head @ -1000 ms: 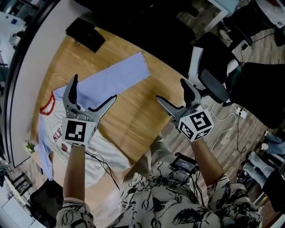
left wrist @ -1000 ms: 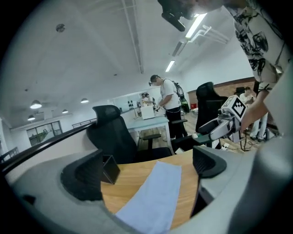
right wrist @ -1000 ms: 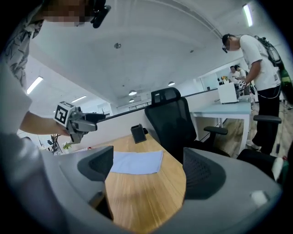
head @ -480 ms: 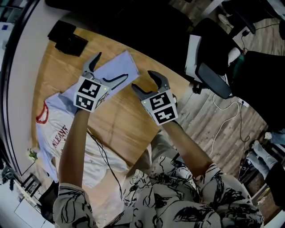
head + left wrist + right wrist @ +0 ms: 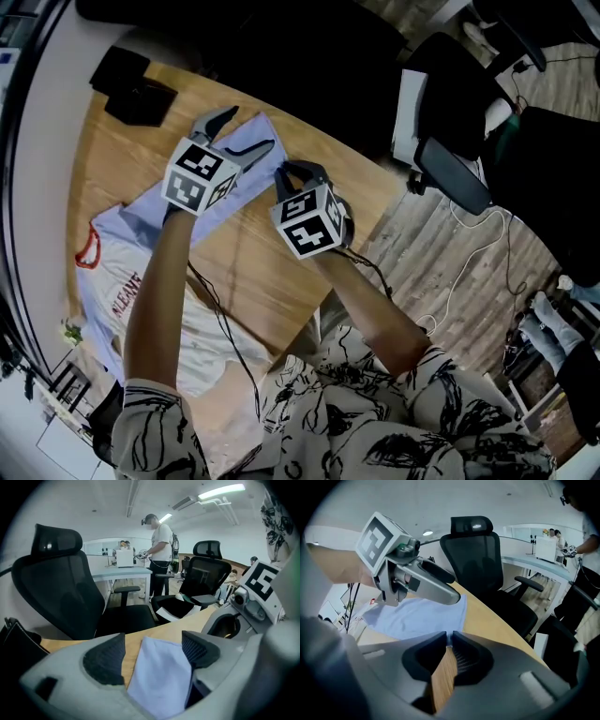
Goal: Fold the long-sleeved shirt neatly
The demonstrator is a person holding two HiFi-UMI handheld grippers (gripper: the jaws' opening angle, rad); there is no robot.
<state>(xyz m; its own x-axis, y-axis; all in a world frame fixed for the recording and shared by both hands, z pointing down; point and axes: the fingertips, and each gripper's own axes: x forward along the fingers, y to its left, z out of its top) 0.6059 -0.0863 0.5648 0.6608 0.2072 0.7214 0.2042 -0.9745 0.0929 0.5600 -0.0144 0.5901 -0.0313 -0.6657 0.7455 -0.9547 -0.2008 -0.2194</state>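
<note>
The long-sleeved shirt (image 5: 122,291), white body with pale blue sleeves, lies flat on the wooden table (image 5: 253,272). One sleeve (image 5: 234,183) stretches toward the far edge. My left gripper (image 5: 248,131) straddles that sleeve's cuff. Its jaws have just been closing, and in the left gripper view the sleeve (image 5: 159,677) lies between the still-parted pads of the left gripper (image 5: 152,651). My right gripper (image 5: 292,171) is at the cuff's near corner. Its jaws have just been closing too. In the right gripper view the right gripper (image 5: 451,641) pinches the sleeve (image 5: 417,616) edge at its tips.
A black flat object (image 5: 131,84) sits on the table's far left corner. Black office chairs (image 5: 450,122) stand just beyond the table's far edge. Cables (image 5: 478,244) trail on the wooden floor at the right. A person (image 5: 159,550) stands far off in the room.
Both grippers moved away from me and down onto the sleeve's cuff. The right jaws went from wide apart to pinched together; the left jaws narrowed around the cuff.
</note>
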